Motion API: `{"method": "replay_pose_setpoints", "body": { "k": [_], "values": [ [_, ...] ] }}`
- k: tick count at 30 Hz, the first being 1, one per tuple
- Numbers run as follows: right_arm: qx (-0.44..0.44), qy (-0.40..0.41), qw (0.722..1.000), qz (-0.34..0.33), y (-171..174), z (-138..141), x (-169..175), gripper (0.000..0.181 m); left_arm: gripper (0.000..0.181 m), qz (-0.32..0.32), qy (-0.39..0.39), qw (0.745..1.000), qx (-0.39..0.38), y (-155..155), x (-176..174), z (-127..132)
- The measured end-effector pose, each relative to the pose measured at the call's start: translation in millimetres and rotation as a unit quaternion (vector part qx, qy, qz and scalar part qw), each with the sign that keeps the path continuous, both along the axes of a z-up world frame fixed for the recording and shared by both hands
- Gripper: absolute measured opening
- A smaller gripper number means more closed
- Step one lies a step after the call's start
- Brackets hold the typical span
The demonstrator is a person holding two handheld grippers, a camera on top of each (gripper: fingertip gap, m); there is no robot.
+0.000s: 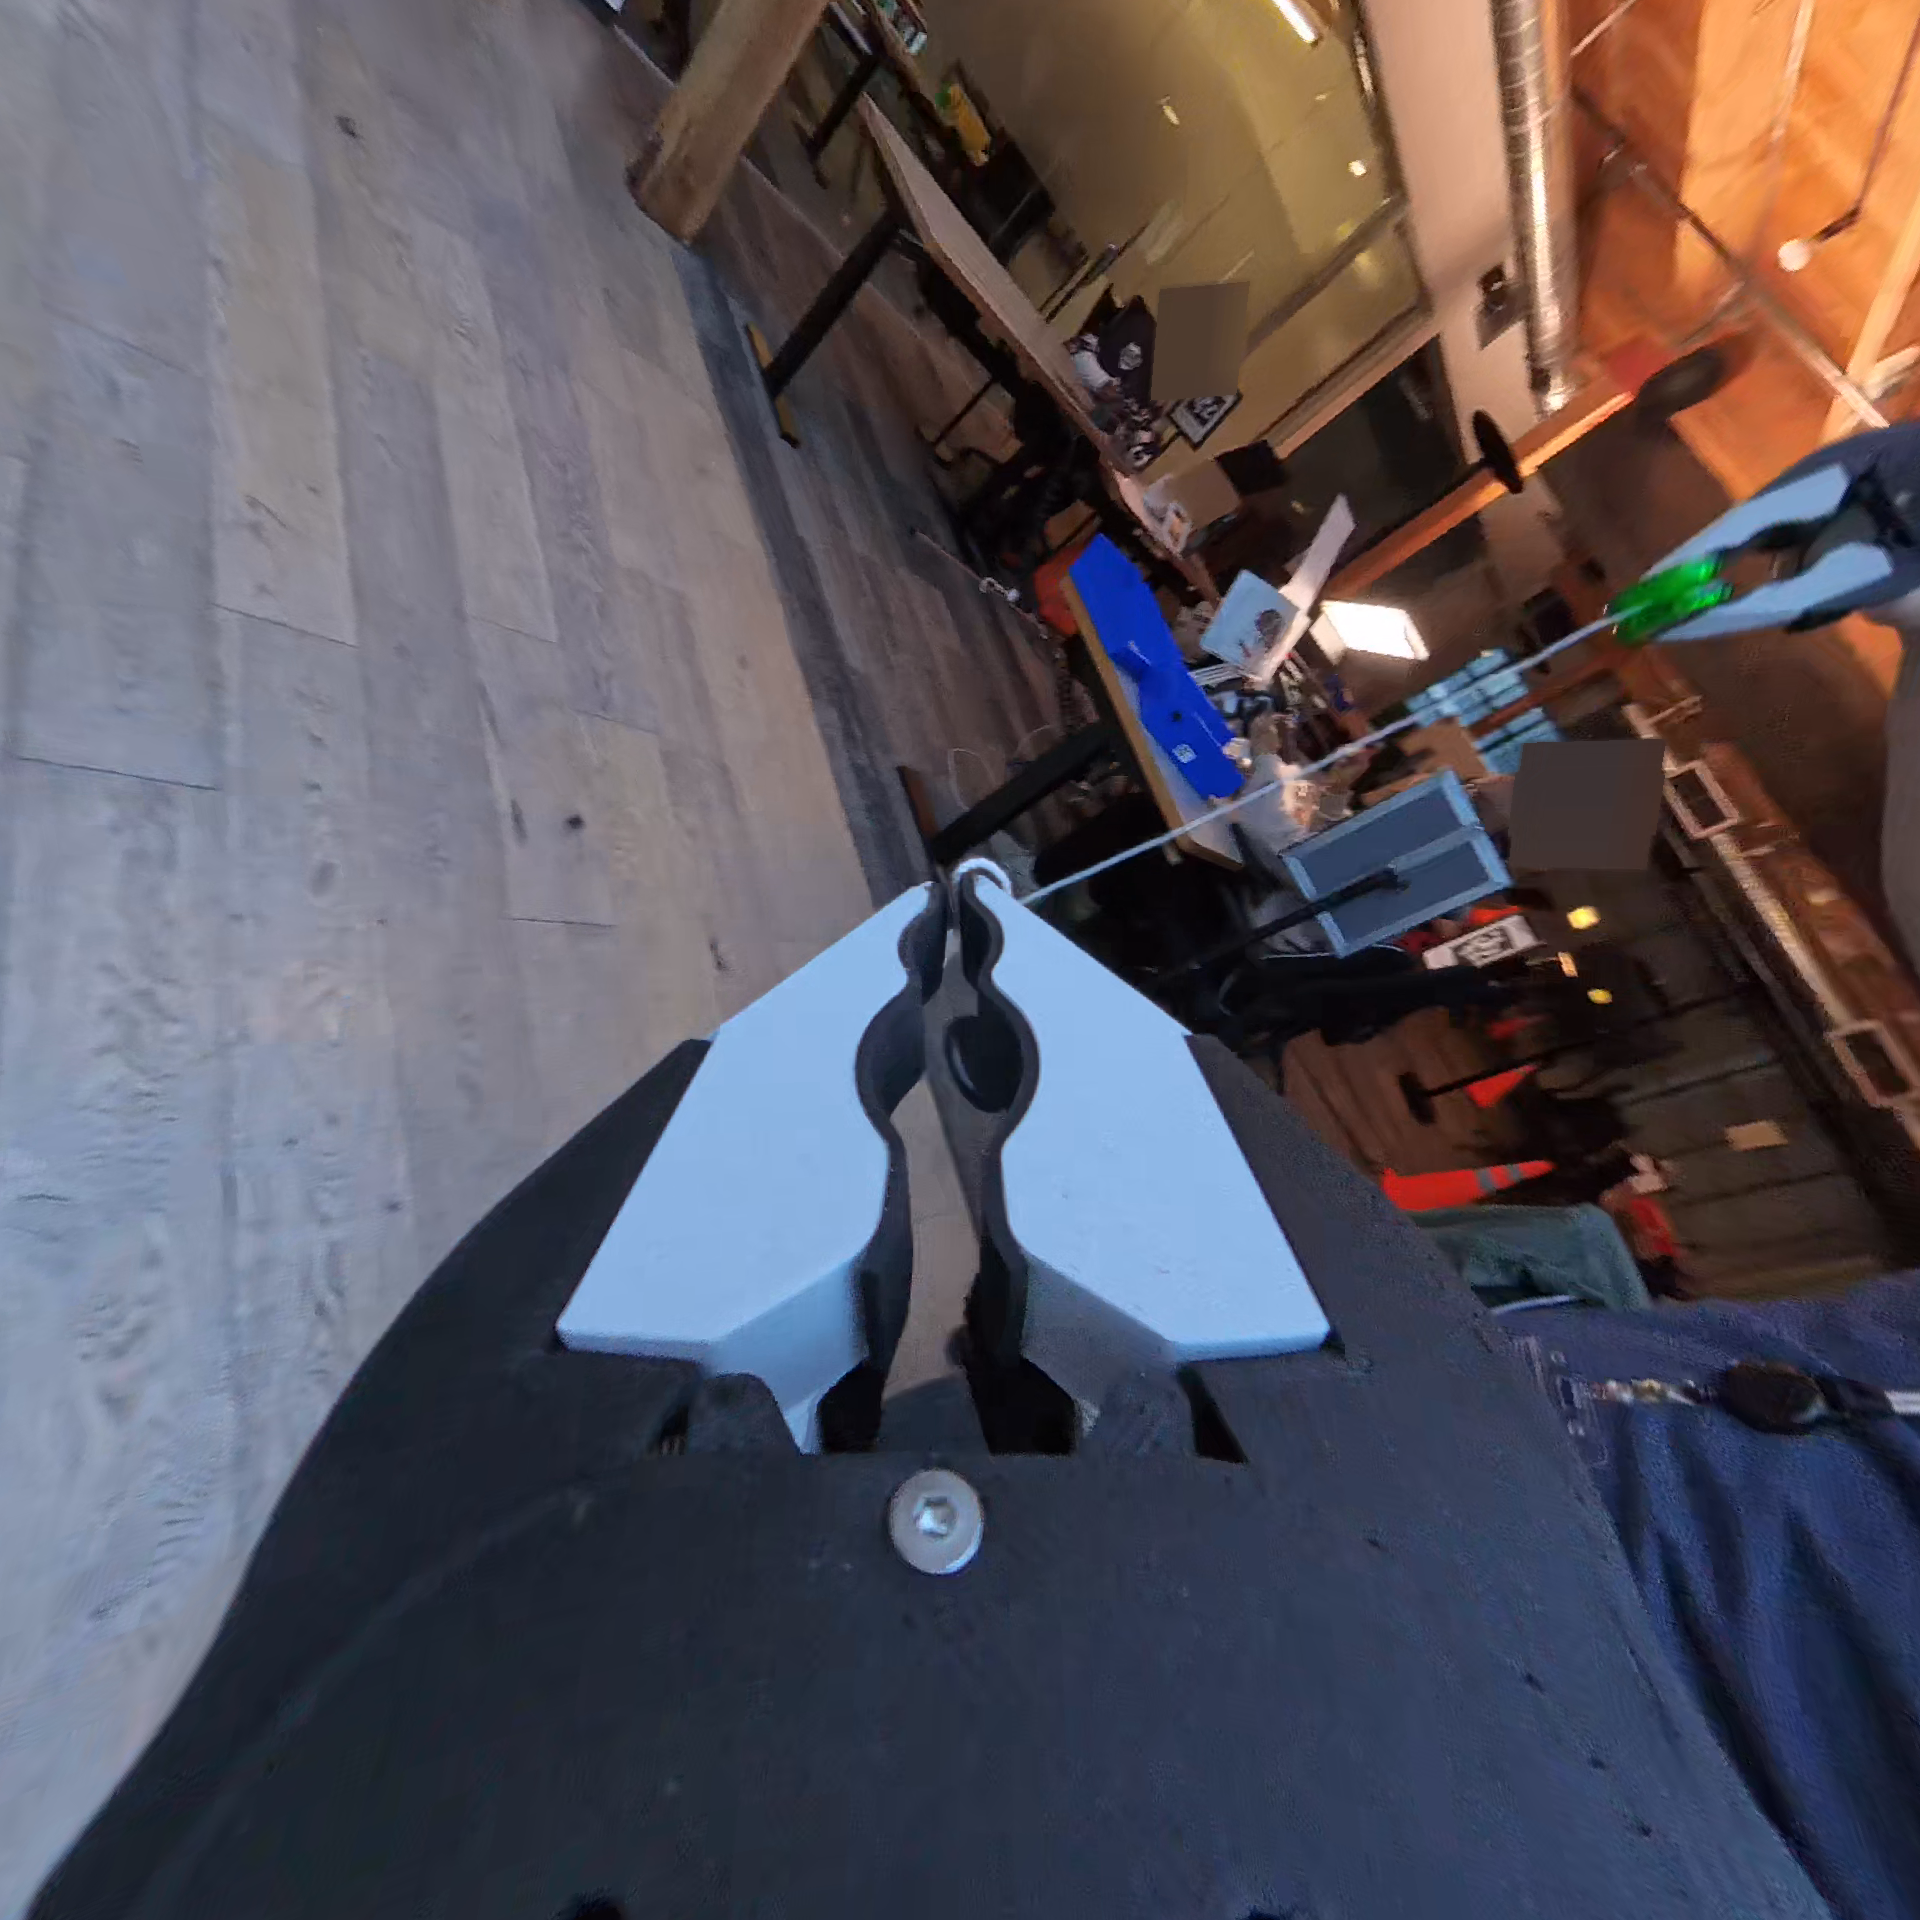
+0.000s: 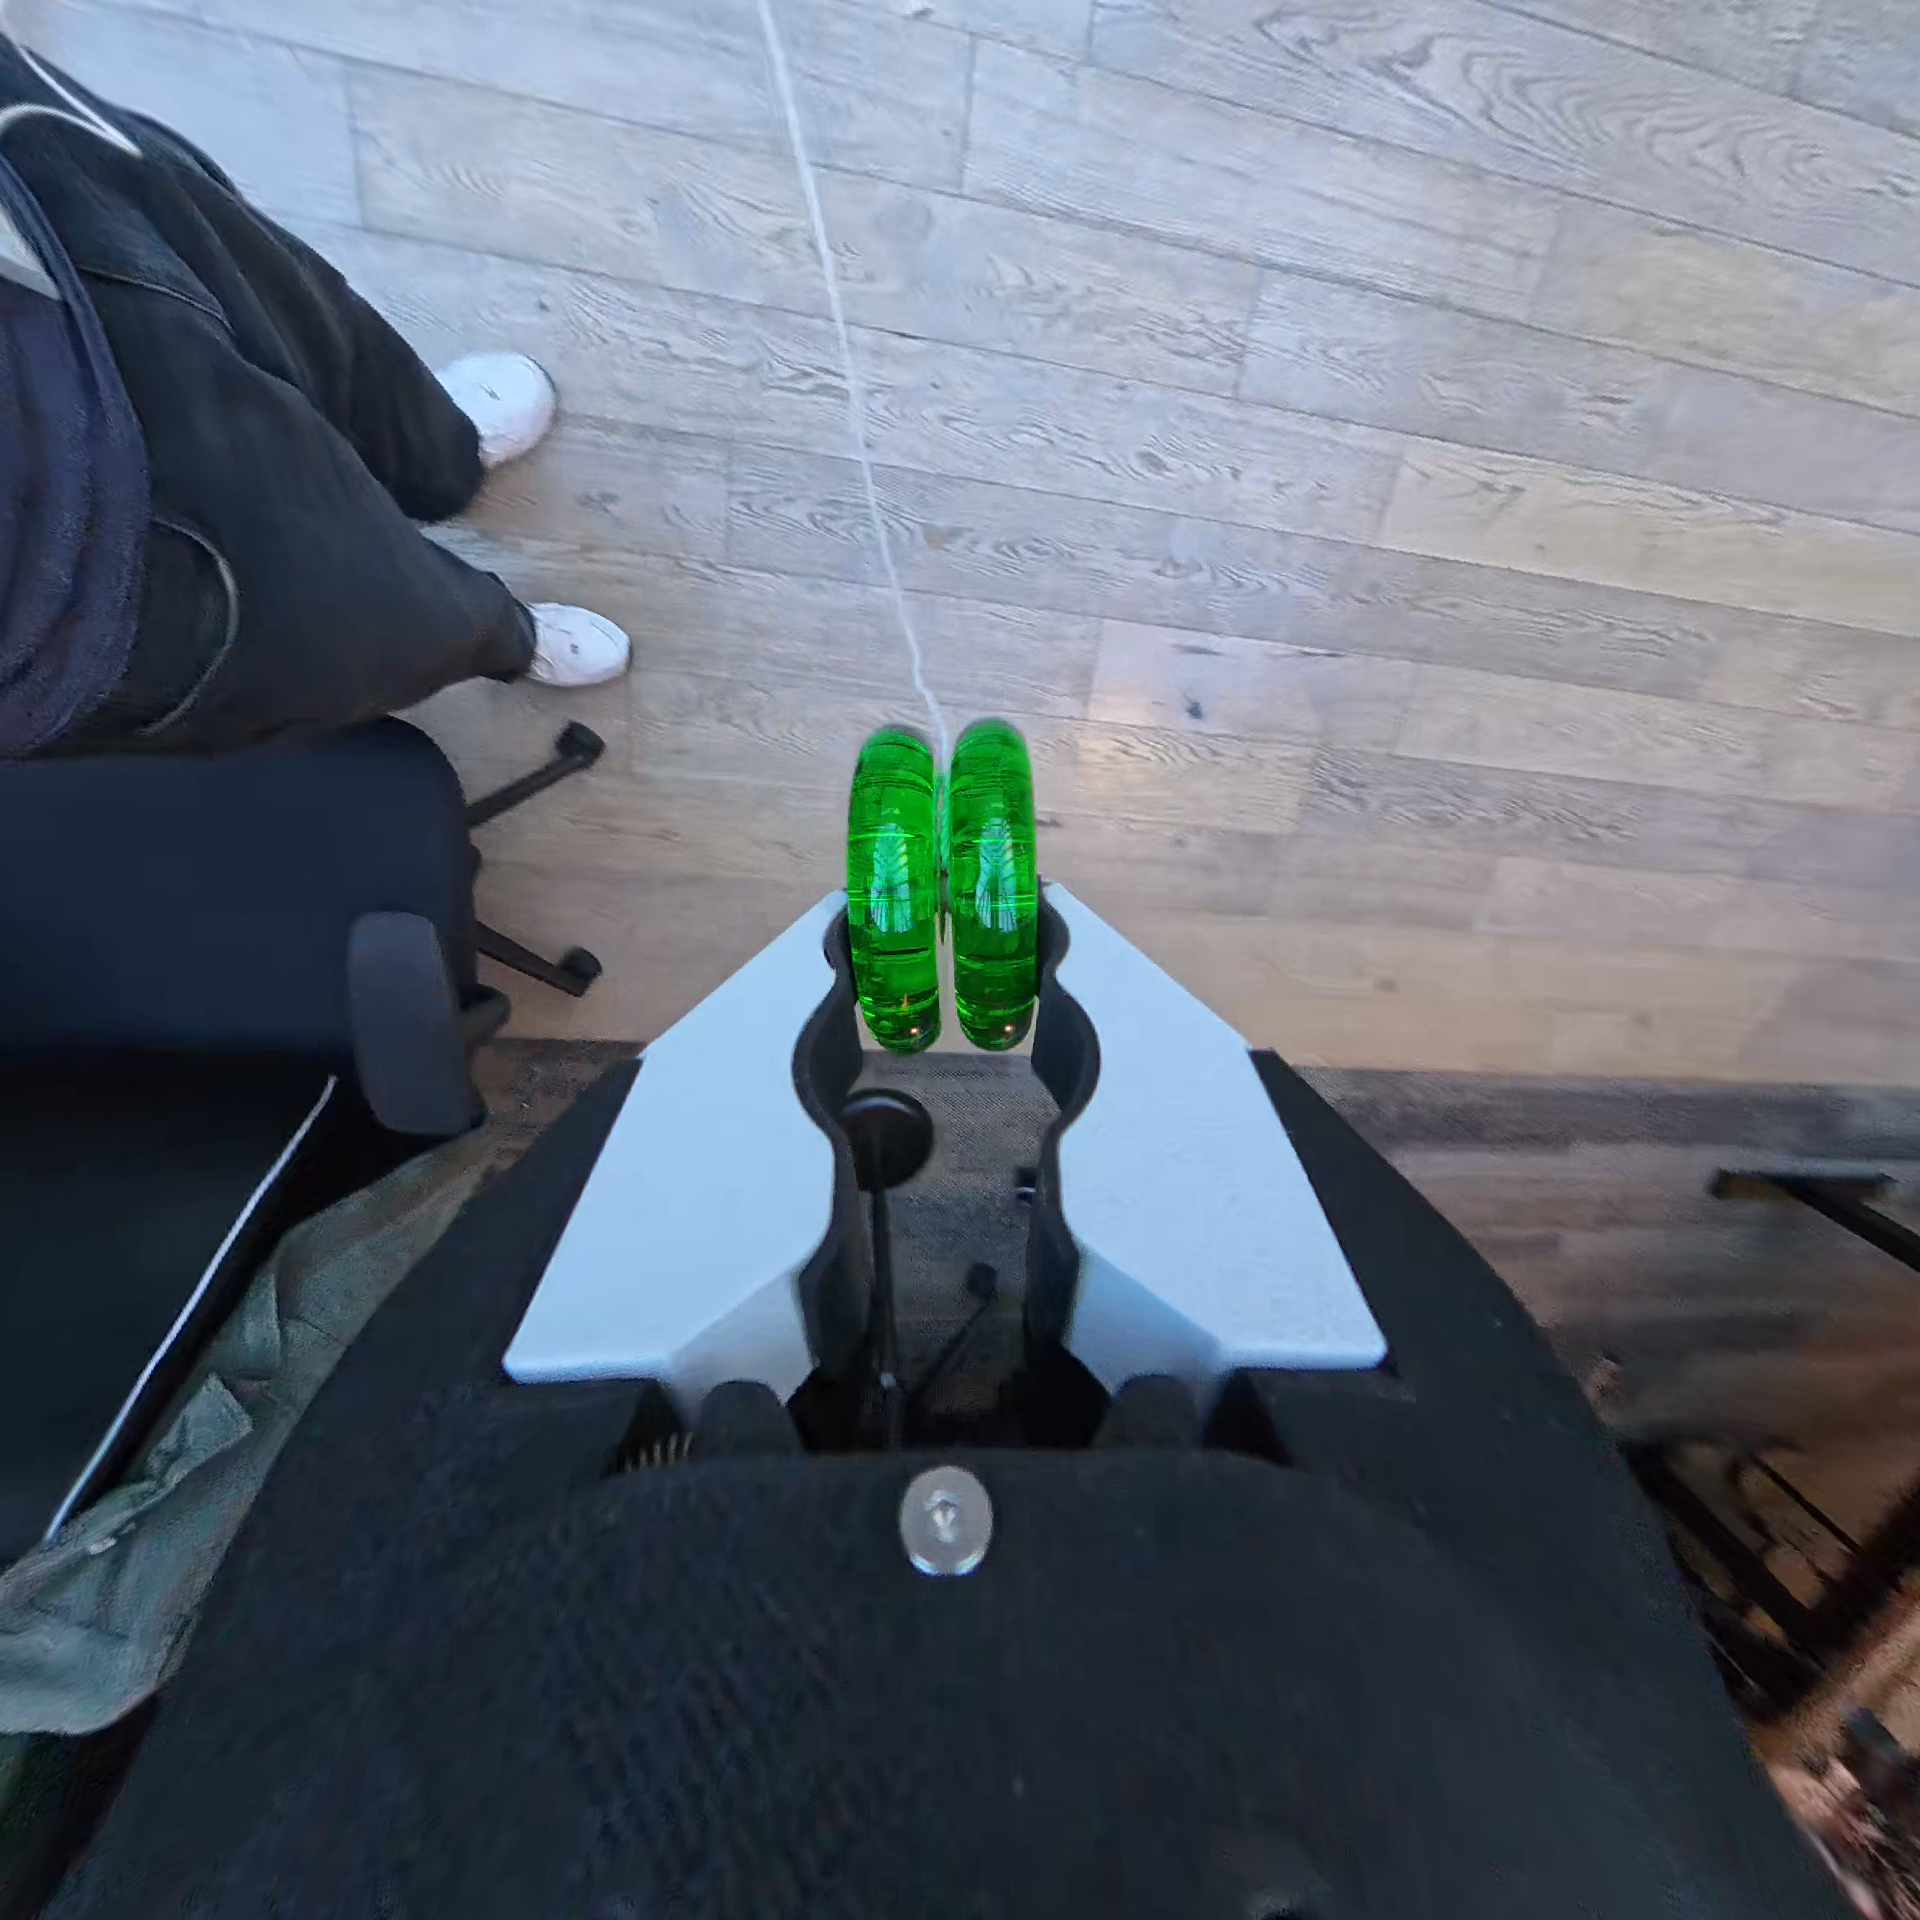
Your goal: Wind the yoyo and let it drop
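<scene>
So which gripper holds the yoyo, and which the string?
The right gripper clamps the green yoyo; the left gripper pinches only the white string.

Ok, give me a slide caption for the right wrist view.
Right gripper clamps a translucent green plastic yoyo, its white string running taut away over the grey wood-plank floor.

Right claw clamping green yoyo, white string rising over wood floor
</scene>
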State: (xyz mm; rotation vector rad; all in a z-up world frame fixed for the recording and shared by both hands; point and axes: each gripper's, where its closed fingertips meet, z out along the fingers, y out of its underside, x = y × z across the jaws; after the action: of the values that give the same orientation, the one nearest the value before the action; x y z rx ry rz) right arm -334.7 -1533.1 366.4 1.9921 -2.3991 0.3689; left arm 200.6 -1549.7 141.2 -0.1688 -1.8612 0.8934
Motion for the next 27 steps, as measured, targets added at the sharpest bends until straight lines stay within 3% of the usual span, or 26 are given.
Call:
{"method": "replay_pose_setpoints", "body": {
  "k": [3,6,11,14,17,22,24,27],
  "values": [
    [-0.033,0.023,0.999,0.002,-9.9,59.8,12.0,0.028,0.016,-0.016,0.032,0.999,0.028,27.0,-23.7,-66.8],
    [-0.06,0.026,0.998,0.01,-16.8,104.3,29.6,0.028,0.04,-0.043,0.016,0.996,0.074,57.8,-41.7,-128.9],
    [-0.092,0.026,0.995,0.018,-26.9,163.7,62.8,0.028,0.063,-0.108,-0.088,0.986,0.092,100.6,-63.1,-195.3],
    [-0.115,0.041,0.992,0.02,-36.3,192.5,79.5,0.028,0.08,-0.136,-0.152,0.976,0.069,108.4,-67.9,-206.4],
    [-0.131,0.05,0.99,0.025,-43.0,215.6,97.2,0.028,0.083,-0.173,-0.208,0.962,0.036,115.4,-69.5,-204.9],
    [-0.159,0.049,0.986,0.029,-53.4,246.2,117.4,0.028,0.093,-0.23,-0.336,0.913,0.022,132.0,-53.5,-222.7],
    [-0.169,0.041,0.984,0.025,-57.6,257.2,121.2,0.028,0.084,-0.221,-0.36,0.906,0.027,131.5,-45.6,-227.1],
    [-0.188,0.023,0.982,0.022,-61.6,274.8,124.2,0.028,0.078,-0.164,-0.347,0.922,0.053,120.9,-35.3,-225.5]
  ]
}}
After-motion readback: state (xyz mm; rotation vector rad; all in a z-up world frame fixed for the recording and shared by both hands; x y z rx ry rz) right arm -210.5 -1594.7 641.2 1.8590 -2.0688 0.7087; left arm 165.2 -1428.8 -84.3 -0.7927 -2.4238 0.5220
